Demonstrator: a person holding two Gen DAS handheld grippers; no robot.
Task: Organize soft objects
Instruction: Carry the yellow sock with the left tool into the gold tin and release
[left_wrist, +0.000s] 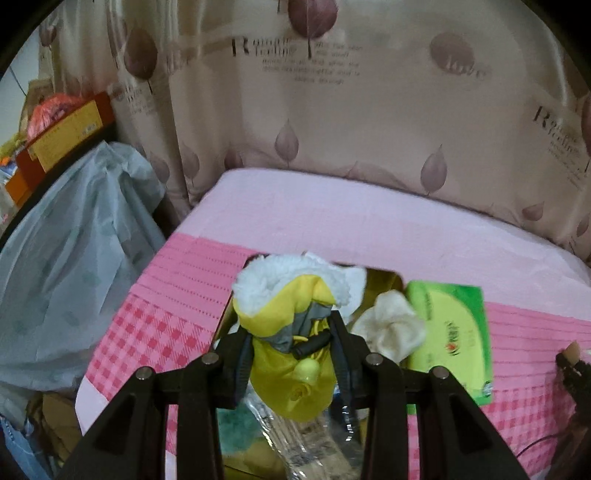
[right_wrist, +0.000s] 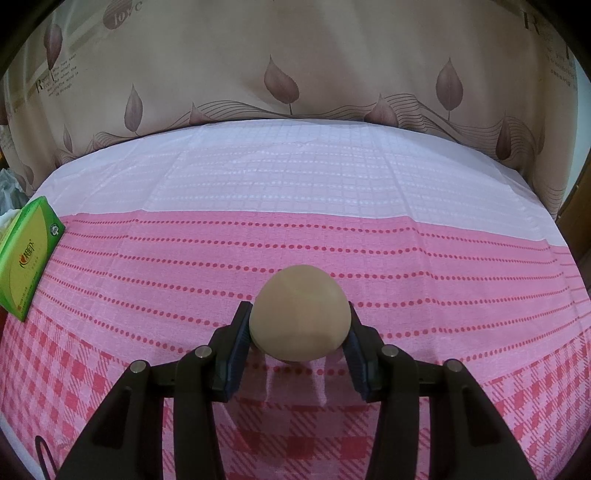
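While the left gripper (left_wrist: 291, 354) is clamped across the middle of a yellow fleece-lined glove (left_wrist: 284, 332), its pads pinch the bunched yellow shell just below the white fleece cuff, and the glove hangs over an open box (left_wrist: 384, 280) of soft items on the bed. The glove reads as light, limp and compressible; gripped mid-body it sags at both ends, so a hold near the thicker cuff would probably carry it more securely than the slick outer fabric. Beneath it lie crinkled clear plastic wrap (left_wrist: 295, 435) and a teal fluffy item (left_wrist: 236, 424); just beside it to the right sits a cream cloth bundle (left_wrist: 391, 328), touching a green tissue pack (left_wrist: 450, 339) that rests on the pink checked bedsheet (left_wrist: 155, 332). The right gripper (right_wrist: 299, 328) is clamped on a beige round ball (right_wrist: 299, 314), one pad at each side of its widest girth, held just above the sheet. Its smooth matte skin suggests a light, squeezable ball that could slip if gripped off-centre; whether it dents under the pads cannot be told. Farther off, the pale pink sheet (right_wrist: 295, 166) meets a leaf-printed curtain (right_wrist: 295, 55), and a grey plastic bag (left_wrist: 74, 240) stands left of the bed.
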